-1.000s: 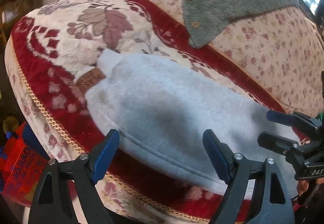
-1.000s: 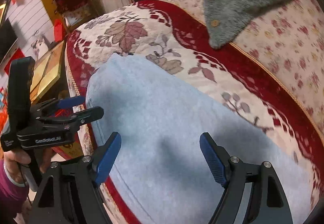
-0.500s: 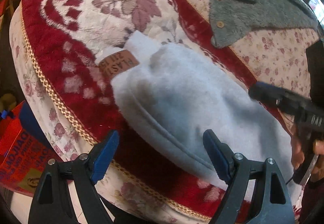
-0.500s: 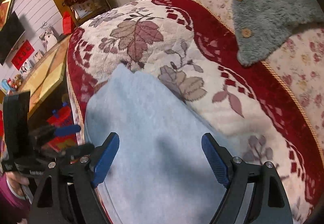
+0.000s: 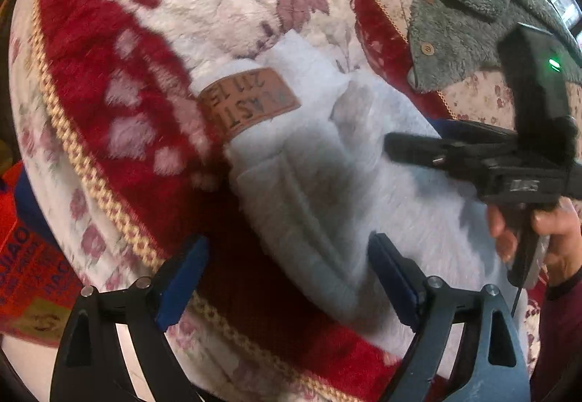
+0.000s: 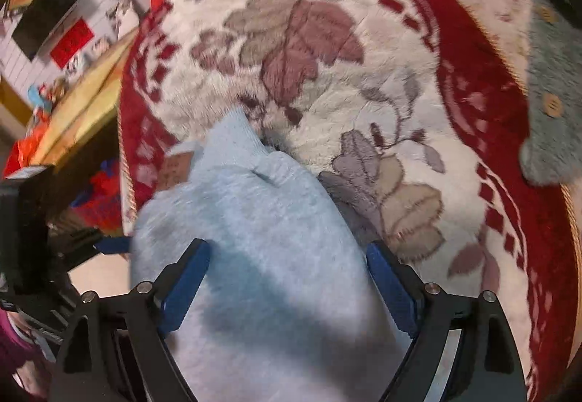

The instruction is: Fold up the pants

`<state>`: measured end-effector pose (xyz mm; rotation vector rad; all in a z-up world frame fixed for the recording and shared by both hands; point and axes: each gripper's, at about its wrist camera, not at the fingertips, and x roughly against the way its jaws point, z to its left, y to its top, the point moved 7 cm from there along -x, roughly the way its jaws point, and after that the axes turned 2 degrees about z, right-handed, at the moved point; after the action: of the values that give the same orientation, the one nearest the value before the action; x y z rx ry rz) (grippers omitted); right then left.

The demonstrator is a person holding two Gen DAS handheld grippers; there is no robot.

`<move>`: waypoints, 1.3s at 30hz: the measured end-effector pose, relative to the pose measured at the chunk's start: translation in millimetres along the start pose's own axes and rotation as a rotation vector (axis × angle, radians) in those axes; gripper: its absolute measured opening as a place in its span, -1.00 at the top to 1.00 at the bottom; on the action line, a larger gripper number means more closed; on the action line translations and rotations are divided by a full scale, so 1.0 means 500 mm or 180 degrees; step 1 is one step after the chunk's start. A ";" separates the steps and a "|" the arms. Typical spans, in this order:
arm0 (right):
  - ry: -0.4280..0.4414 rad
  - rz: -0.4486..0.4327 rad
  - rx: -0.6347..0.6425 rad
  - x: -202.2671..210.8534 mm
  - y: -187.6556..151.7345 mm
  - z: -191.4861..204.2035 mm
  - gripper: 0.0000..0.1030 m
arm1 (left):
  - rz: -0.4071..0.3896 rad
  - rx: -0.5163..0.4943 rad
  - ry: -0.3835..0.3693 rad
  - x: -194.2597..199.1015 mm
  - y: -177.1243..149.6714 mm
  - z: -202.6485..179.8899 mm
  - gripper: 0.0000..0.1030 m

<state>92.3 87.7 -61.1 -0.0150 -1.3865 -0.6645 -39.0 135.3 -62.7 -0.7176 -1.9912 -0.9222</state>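
Pants (image 5: 327,183), pale grey fleece with a brown patch (image 5: 251,103) near their far end, lie on the red flowered blanket (image 5: 120,82) in front of both my tools, the near hem running just ahead of my left gripper (image 5: 287,278) and the cloth spreading under and between the fingers of my right gripper (image 6: 287,278). Both tools are spread wide and grasp nothing; their jaws have just been opening further, with cloth lying in the gap below but no pad pressing on it. I read this as the reach for the next fold, both tools coming down toward the end with the patch. To do it well, I would bring each tool to an outer corner of that end, left at the near hem, right at the far side where the cloth meets the leaf pattern, and sink the lower pad under the whole stack so that no layer is left behind. The fleece looks thick and soft, so a shallow pinch may slip or catch only the top layer. The blanket is plush too, and I should avoid nipping its pile. The grey cardigan (image 5: 473,23) lies well beyond my right gripper and out of the way. My right hand (image 5: 545,238) is close beside the left tool, so I should keep them apart.
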 end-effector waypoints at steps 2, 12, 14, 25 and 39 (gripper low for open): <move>0.0038 0.0065 0.0029 -0.023 0.004 -0.002 -0.83 | 0.0013 -0.0023 0.0023 -0.011 0.004 -0.004 -0.83; 0.0368 0.0088 0.0274 -0.062 0.025 0.034 -0.34 | -0.0177 -0.0183 0.0002 -0.031 0.028 -0.034 -0.53; 0.0315 0.0123 0.0363 -0.053 0.024 0.042 -0.13 | -0.0195 -0.0153 -0.0263 -0.022 0.034 -0.039 0.22; 0.0148 -0.0344 0.0683 0.148 0.030 0.078 0.29 | -0.0766 -0.0746 -0.0231 0.143 0.041 -0.162 0.46; -0.0265 -0.0853 0.0603 0.421 -0.167 0.009 0.23 | -0.1107 -0.1888 -0.0392 0.215 -0.097 -0.473 0.47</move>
<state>58.4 -68.2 99.5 0.3012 -1.5423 -0.7579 -28.1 -66.7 107.3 -0.7664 -1.9920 -1.7565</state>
